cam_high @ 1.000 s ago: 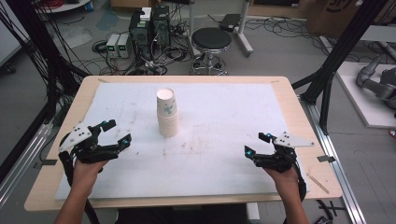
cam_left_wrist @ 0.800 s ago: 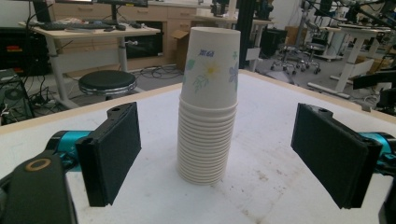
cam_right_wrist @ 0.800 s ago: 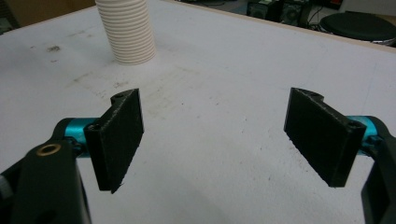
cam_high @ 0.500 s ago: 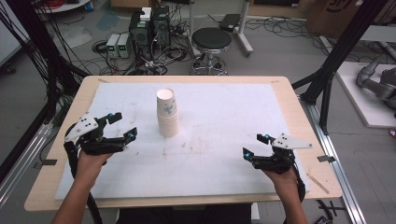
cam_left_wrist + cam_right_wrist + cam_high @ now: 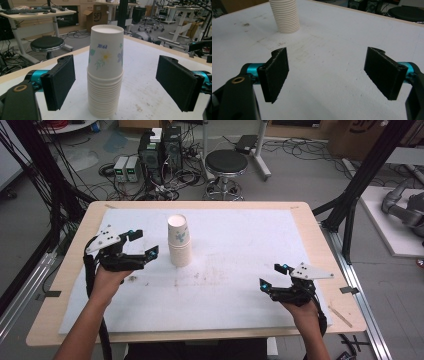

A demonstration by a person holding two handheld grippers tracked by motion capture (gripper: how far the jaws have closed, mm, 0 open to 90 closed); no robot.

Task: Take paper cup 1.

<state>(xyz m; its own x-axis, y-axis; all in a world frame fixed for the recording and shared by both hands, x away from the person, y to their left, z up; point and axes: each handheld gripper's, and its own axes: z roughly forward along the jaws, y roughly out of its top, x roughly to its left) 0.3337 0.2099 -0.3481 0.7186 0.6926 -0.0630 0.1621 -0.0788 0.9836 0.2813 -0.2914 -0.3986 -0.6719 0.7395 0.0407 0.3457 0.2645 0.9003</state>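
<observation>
Two handheld grippers by a stack of paper cups [image 5: 179, 241].
Left gripper [image 5: 140, 243] spread wide just beside the stack; right gripper [image 5: 272, 276] spread, well apart from it.

The stack of paper cups [image 5: 284, 15] loses its whole upper part past the top edge of the right gripper view — only the ribbed lower rims show there. In the left gripper view the blue print [image 5: 102, 45] near the top cup's rim is too small to read, and the stack's foot runs close to the bottom edge. From above, the person's forearms [image 5: 82, 332] are cut off at the bottom edge — the bench's [image 5: 310, 220] near side partly behind them.
</observation>
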